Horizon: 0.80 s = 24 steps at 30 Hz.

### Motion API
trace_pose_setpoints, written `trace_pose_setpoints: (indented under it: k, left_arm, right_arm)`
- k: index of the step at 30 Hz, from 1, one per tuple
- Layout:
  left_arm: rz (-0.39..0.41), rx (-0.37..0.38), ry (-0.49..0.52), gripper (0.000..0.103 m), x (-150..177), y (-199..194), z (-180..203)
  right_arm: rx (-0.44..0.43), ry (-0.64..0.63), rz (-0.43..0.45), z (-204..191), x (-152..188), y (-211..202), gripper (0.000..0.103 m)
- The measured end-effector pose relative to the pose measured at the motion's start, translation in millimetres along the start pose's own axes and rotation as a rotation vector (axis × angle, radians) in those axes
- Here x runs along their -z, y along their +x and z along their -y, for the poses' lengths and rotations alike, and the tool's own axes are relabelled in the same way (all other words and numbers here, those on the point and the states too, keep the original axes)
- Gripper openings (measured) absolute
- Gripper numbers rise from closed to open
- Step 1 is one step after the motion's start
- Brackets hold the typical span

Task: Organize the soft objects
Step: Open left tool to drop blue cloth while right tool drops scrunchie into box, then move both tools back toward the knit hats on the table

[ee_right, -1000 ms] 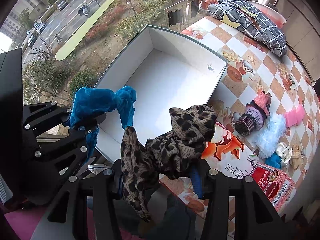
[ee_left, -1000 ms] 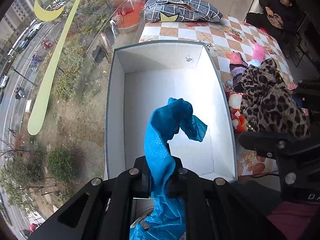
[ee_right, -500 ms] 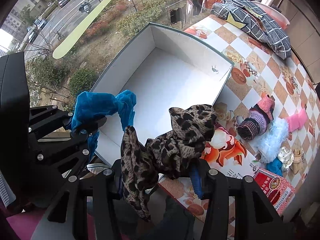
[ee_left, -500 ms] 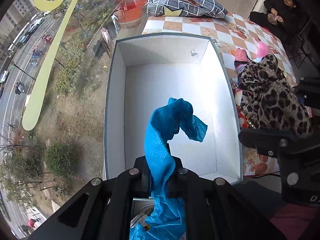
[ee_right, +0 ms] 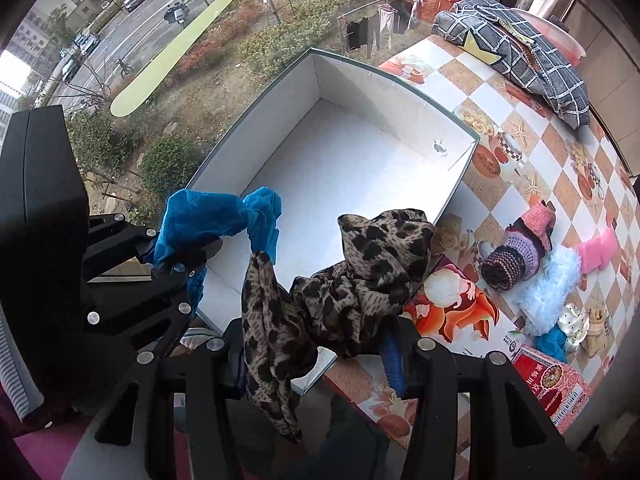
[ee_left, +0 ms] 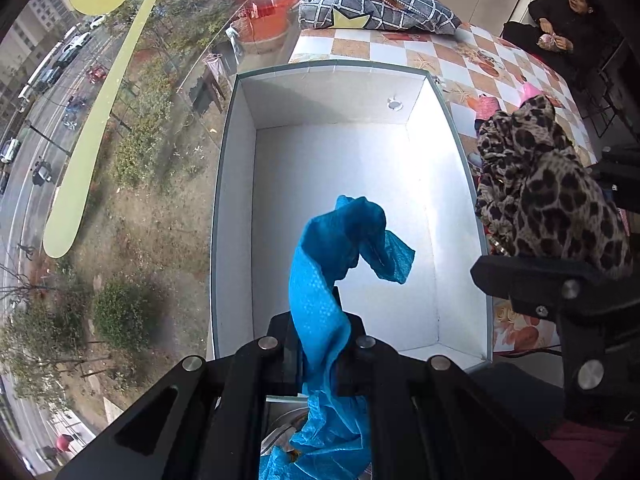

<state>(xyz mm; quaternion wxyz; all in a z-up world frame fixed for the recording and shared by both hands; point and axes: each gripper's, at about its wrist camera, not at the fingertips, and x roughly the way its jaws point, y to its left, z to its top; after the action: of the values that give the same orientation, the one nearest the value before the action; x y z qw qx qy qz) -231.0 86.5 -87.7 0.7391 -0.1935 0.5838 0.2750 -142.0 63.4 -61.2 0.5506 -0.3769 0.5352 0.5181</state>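
Checked orange-and-white tablecloth covers the table [ee_right: 492,92], which stands against a window overlooking a road and shrubs. An open white rectangular cardboard box [ee_left: 440,184] [ee_right: 384,84] sits at the table's window edge. The left tool [ee_left: 320,344] [ee_right: 176,256] is pressed together on a crumpled blue mesh cloth [ee_left: 324,280] [ee_right: 208,216], which rises from between its fingers and droops over the near end of the box, above the box floor and not touching it. The right tool [ee_right: 320,344] [ee_left: 560,284] pinches a leopard-print fabric scarf [ee_right: 344,280] [ee_left: 548,188], held above the box's near right corner, beside the box wall. Well apart, to the right on the table, lie a striped pink-and-purple knitted piece [ee_right: 516,248], a pale blue fluffy item [ee_right: 548,288] and a pink soft item [ee_right: 596,252], close together. A grey checked cushion with a yellow star [ee_left: 376,12] [ee_right: 516,52] rests at the table's far end. A seated person in black [ee_left: 560,28] appears beyond the table.
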Motion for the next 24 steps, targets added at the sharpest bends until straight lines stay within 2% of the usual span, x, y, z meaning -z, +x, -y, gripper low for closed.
trace_pose_setpoints:
  k: [2,3,4,5,6,7,8,9,10,11,13,18,24]
  left_arm:
    - [0.013,0.007,0.001,0.014,0.4,-1.8,-0.2]
    - [0.021,0.01,0.002,0.026,0.6,-2.9,-0.3]
    - [0.027,0.013,0.004,0.045,0.8,-4.1,-0.4]
    - [0.035,0.016,0.005,0.056,0.8,-5.1,0.0]
    - [0.04,0.021,0.005,0.076,1.0,-6.3,0.3]
    - [0.045,0.027,0.005,0.084,1.1,-7.6,0.5]
    - [0.052,0.03,0.002,0.084,0.9,-9.0,0.8]
    - [0.047,0.031,-0.005,0.084,0.3,-8.9,0.1]
    - [0.038,0.023,-0.015,0.085,-1.0,-7.6,-0.9]
    - [0.032,0.023,-0.031,0.086,-2.0,-6.6,-2.8]
    - [0.024,0.033,-0.068,0.09,-4.5,-4.9,-7.3]
    - [-0.017,0.087,-0.116,0.091,-11.4,-0.6,-13.7]
    - [-0.008,0.148,-0.077,0.091,-23.8,-10.0,0.4]
  right_arm:
    - [-0.006,-0.004,0.001,-1.8,-0.4,0.5,0.05]
    - [-0.01,-0.003,0.0,-2.0,-0.1,1.0,0.051]
    - [-0.01,-0.001,-0.001,-1.7,0.3,1.4,0.055]
    - [-0.011,0.003,-0.002,-1.0,0.6,1.7,0.056]
    - [-0.014,0.008,-0.003,0.2,0.8,1.9,0.056]
    - [-0.018,0.014,-0.003,1.5,1.0,2.0,0.056]
    - [-0.02,0.022,-0.003,3.1,1.3,1.9,0.057]
    - [-0.024,0.031,0.0,5.1,1.7,1.4,0.073]
    - [-0.025,0.045,0.007,7.6,2.4,0.0,0.099]
    - [-0.019,0.059,0.02,10.4,3.0,-2.5,0.103]
    - [-0.042,0.093,0.032,17.4,4.0,-5.0,0.103]
    - [-0.038,0.163,0.031,32.1,11.6,-6.5,0.103]
    - [0.003,0.247,0.085,49.6,22.2,-26.7,0.103]
